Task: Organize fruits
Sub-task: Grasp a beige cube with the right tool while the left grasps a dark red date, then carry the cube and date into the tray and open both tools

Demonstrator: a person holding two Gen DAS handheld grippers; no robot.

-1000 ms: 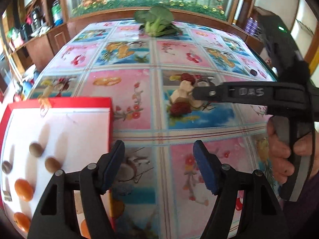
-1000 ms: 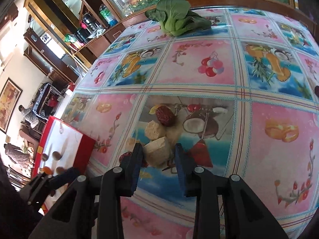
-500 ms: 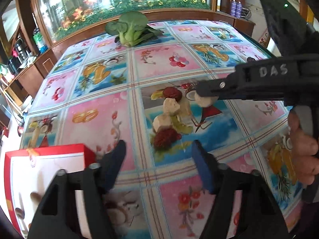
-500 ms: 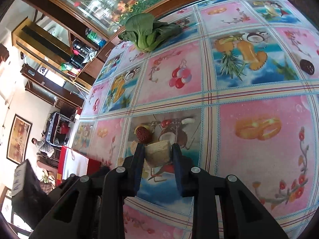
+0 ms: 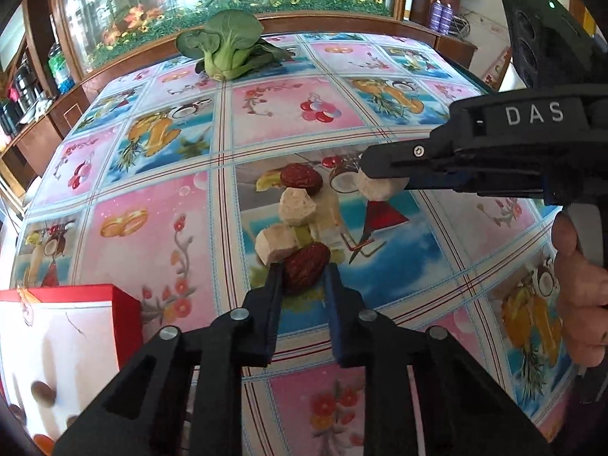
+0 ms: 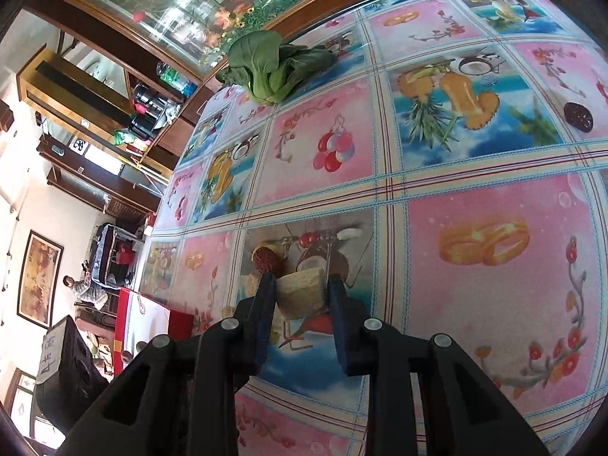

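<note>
My left claw (image 5: pixel 302 279) points down at the glossy fruit-print tablecloth (image 5: pixel 159 228); its jaws are closing, and a wrinkled dark-red dried date (image 5: pixel 306 268) sits between the tips, the pads at its flanks; it lies on the cloth. Just beyond the tips, a pale beige chunk of cut fruit (image 5: pixel 276 244) touches the date; a second pale chunk (image 5: pixel 297 206) lies farther on, and past that another dark-red date (image 5: pixel 301 178).

My right claw (image 6: pixel 300 296) is pinching a third pale beige chunk, blocky and fibrous (image 6: pixel 302 293), pads pressed on both sides; from the left camera it comes in from the right, chunk (image 5: pixel 380 189) raised at its tips beyond the pile; a hand (image 5: pixel 579 296) grips its handle.

Low to the left of my left claw, a red-edged white box (image 5: pixel 76 326) holds small brown and orange round fruits (image 5: pixel 42 393); a green leafy bok choy (image 5: pixel 228 51) rests at the far edge of the table; a small dark round piece (image 6: pixel 578 117) lies far right of my right claw.
</note>
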